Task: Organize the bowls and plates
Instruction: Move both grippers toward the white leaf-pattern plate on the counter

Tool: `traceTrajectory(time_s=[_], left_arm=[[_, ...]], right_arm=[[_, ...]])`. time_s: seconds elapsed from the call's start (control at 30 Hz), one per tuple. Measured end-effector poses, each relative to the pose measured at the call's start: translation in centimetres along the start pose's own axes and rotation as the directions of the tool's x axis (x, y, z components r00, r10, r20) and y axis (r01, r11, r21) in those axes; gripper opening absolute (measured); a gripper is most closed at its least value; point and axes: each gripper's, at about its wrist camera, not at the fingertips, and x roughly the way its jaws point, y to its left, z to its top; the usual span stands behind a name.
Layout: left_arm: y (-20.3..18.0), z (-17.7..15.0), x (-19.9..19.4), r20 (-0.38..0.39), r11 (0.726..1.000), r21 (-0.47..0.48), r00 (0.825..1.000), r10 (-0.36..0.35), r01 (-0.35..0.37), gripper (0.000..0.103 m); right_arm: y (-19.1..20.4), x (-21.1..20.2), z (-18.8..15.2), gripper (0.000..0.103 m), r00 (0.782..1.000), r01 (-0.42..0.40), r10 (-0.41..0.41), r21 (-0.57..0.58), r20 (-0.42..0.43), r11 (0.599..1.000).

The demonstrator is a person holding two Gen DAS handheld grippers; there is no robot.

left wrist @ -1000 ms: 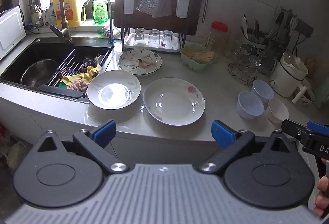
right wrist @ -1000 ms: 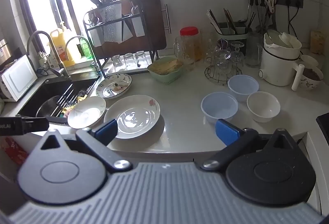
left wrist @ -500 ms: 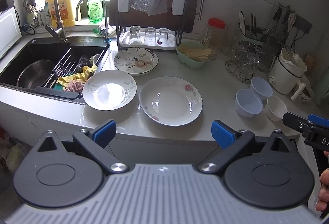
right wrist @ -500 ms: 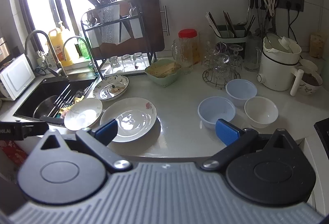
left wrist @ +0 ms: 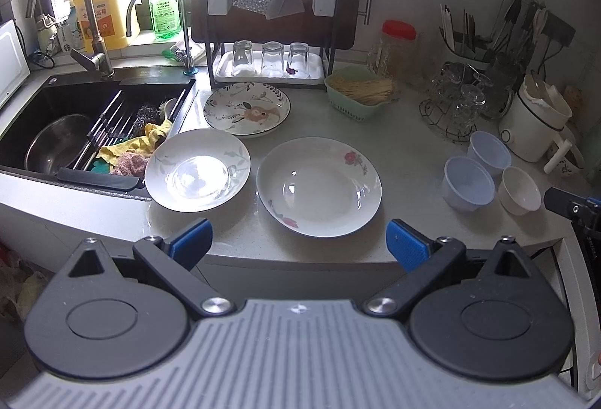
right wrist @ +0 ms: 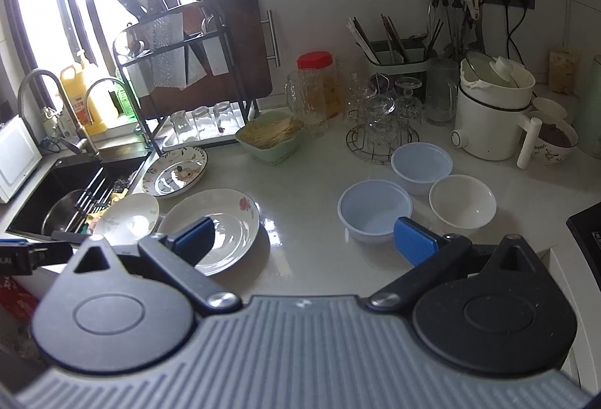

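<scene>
Three plates lie on the counter: a white plate with a red flower [left wrist: 319, 187] [right wrist: 221, 221], a white plate with grey leaves [left wrist: 197, 168] [right wrist: 127, 217] partly over the sink edge, and a patterned floral plate [left wrist: 247, 108] [right wrist: 176, 172] behind them. Two pale blue bowls [left wrist: 467, 183] [left wrist: 490, 153] [right wrist: 373, 209] [right wrist: 420, 166] and a white bowl [left wrist: 520, 189] [right wrist: 462, 200] stand to the right. My left gripper [left wrist: 298, 243] is open and empty, in front of the flower plate. My right gripper [right wrist: 302, 240] is open and empty, between the flower plate and the near blue bowl.
A black sink [left wrist: 75, 123] with a steel bowl and cloths is at the left. A dish rack with glasses [left wrist: 270, 63], a green basket [left wrist: 360, 93], a glass stand [right wrist: 383, 123] and a white kettle [right wrist: 492, 108] line the back. A cooktop corner [right wrist: 586, 232] is at the right.
Both grippers have moved a little closer to the counter; the plates and bowls look slightly larger. Nothing on the counter has moved.
</scene>
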Motion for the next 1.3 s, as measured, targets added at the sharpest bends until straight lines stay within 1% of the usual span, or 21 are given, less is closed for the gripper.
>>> traceTrajectory(time_s=[0.17,0.3,0.43,0.57,0.87,1.17,1.23,1.3], left_arm=[[-0.4,-0.2,0.2,0.001,1.000,0.003,1.000,0.002,-0.002,0.101],[-0.7,-0.6,0.2,-0.001,1.000,-0.007,1.000,0.001,-0.001,0.101],[-1.3,-0.8,0.4,0.005,1.000,-0.006,1.000,0.004,-0.004,0.101],[-2.0,-1.0,0.2,0.020,1.000,-0.005,1.000,0.002,-0.002,0.101],[-2.4,-1.8,-0.6,0.040,0.999,-0.043,0.999,-0.006,0.008,0.101],[-3.5,-2.8,-1.2,0.043,1.000,-0.005,0.999,0.004,-0.003,0.101],[-3.6,-3.1,-1.6,0.059,1.000,-0.021,0.998,-0.002,0.003,0.101],[-3.8,-3.3,-1.9,0.058,0.999,-0.037,0.998,-0.020,0.023,0.101]], right_arm=[[-0.7,0.4,-0.1,0.103,1.000,0.004,-0.004,0.026,0.000,1.000],[-1.1,0.2,-0.2,0.103,1.000,0.004,-0.004,0.024,0.004,1.000],[-1.5,0.4,-0.4,0.103,1.000,0.011,-0.011,0.007,-0.011,1.000],[-1.8,0.3,-0.7,0.103,1.000,0.031,-0.031,-0.039,-0.003,0.999],[-2.3,-0.2,-1.2,0.103,1.000,0.015,-0.015,-0.027,0.005,1.000],[-2.9,-1.0,-1.7,0.103,1.000,0.011,-0.011,-0.020,0.023,1.000],[-3.2,-1.1,-1.8,0.103,1.000,0.000,0.000,-0.014,0.021,1.000],[-3.4,-1.1,-1.8,0.103,1.000,-0.003,0.003,-0.012,0.022,1.000]])
